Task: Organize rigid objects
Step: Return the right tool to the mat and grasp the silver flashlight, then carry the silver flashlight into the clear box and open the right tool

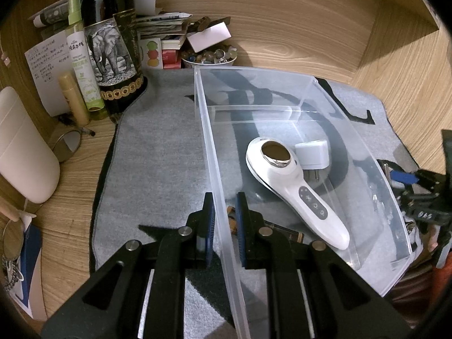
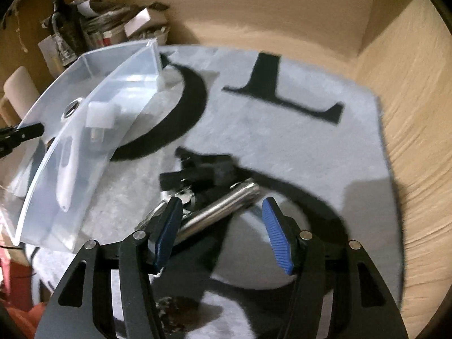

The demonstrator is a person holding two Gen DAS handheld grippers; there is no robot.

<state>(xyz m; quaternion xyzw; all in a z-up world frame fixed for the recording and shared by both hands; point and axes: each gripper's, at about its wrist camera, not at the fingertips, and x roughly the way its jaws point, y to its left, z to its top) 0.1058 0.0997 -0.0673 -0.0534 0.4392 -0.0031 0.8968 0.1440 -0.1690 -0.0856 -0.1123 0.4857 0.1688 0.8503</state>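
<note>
Left claw (image 1: 225,226) straddling bin (image 1: 214,169) wall, right claw (image 2: 221,233) spread — over flashlight (image 2: 217,209)

Showing matte black angular linkage arms on the left gripper (image 1: 225,227), carrying round silver pivot pins and slim dark-blue ribbed pads (image 1: 210,226). Wearing the same black frame on the right gripper (image 2: 223,233), sporting brighter blue ridged pads (image 2: 278,237), triangular cutouts, silver rivets.
</note>
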